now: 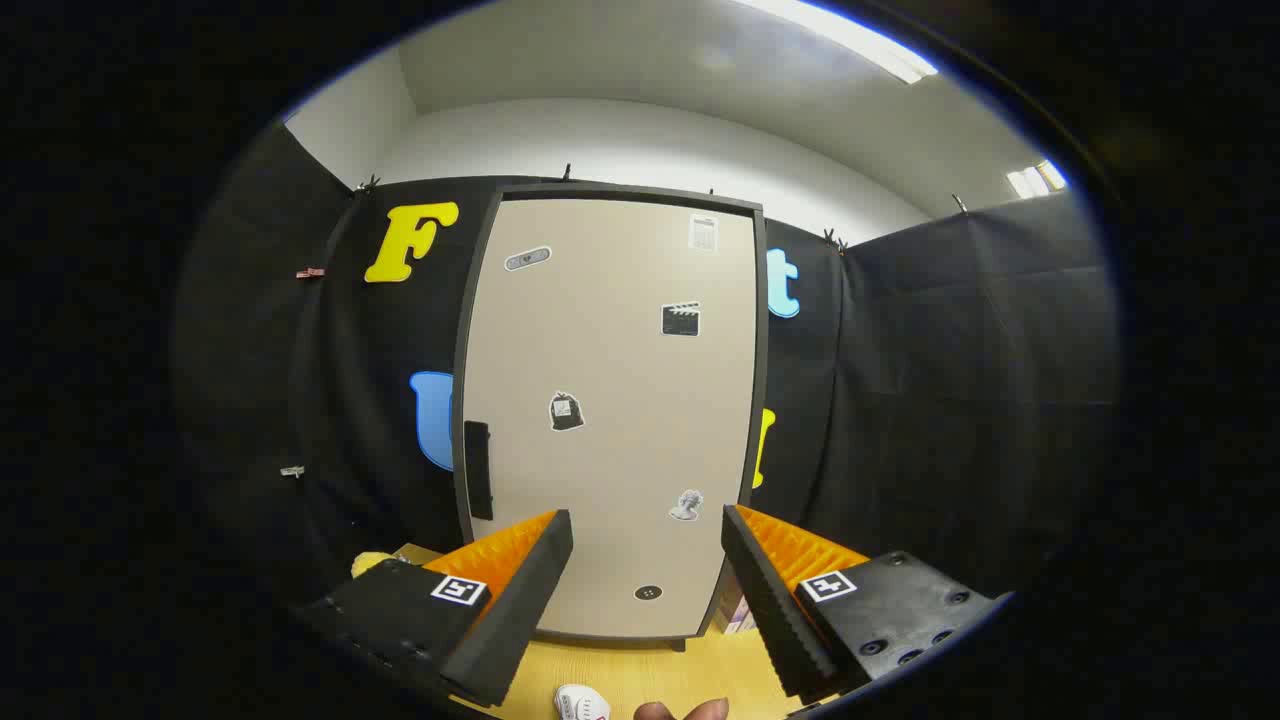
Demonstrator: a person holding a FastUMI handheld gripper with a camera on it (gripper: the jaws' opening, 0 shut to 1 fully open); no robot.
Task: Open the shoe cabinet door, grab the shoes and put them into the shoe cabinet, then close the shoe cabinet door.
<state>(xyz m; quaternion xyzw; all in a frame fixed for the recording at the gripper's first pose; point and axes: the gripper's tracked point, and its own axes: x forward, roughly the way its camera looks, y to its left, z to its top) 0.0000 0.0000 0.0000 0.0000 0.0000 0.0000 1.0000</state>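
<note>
A tall shoe cabinet point(610, 400) with a beige door in a dark frame stands upright straight ahead of me, its door shut. A dark vertical handle point(478, 470) sits on the door's left edge, just above my left finger. Several small stickers dot the door. My gripper point(647, 527) is open, its two fingers spread wide with nothing between them, pointing at the lower part of the door. Down between the fingers, close to me, the white toe of a shoe point(582, 704) pokes up from the wooden surface.
The cabinet stands on a yellow wooden surface point(650, 670). Part of a person's hand point(680, 711) shows beside the shoe. Black cloth walls close in left, right and behind the cabinet. A small box point(737, 612) peeks out at the cabinet's lower right corner.
</note>
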